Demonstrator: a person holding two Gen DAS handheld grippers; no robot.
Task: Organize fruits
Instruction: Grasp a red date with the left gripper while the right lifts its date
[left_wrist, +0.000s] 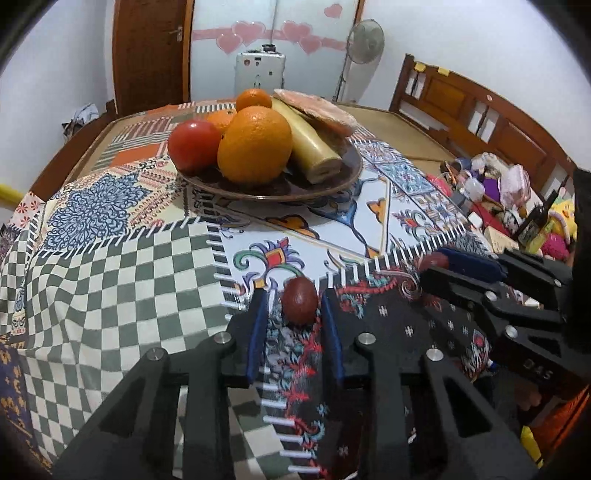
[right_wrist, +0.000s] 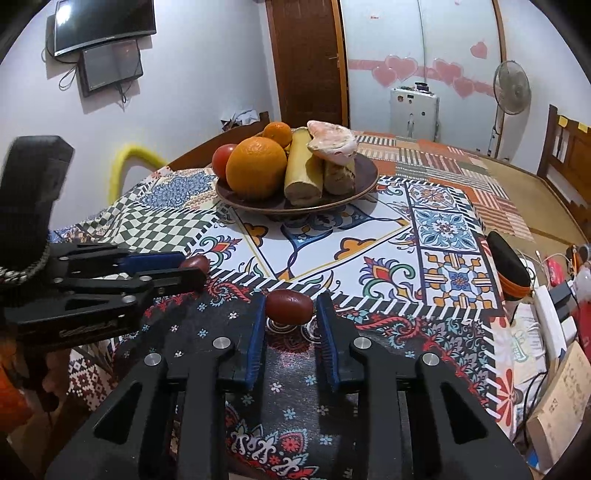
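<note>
A brown plate (left_wrist: 325, 184) (right_wrist: 365, 184) on the patterned cloth holds a big orange (left_wrist: 255, 144) (right_wrist: 256, 168), a red tomato (left_wrist: 194, 146), smaller oranges, a banana (left_wrist: 310, 147) (right_wrist: 301, 173) and a pinkish flat piece. My left gripper (left_wrist: 295, 304) is shut on a small dark red fruit (left_wrist: 299, 301), low over the cloth; it also shows in the right wrist view (right_wrist: 194, 269). My right gripper (right_wrist: 290, 306) is shut on another small dark red fruit (right_wrist: 289, 303); it also shows in the left wrist view (left_wrist: 437, 264).
The table's right side is crowded with toys and bottles (left_wrist: 517, 199), cables, a power strip (right_wrist: 550, 314) and a box (right_wrist: 561, 410). A wooden bench (left_wrist: 461, 99), a fan (left_wrist: 365, 40) and a white appliance (left_wrist: 260, 70) stand behind the table.
</note>
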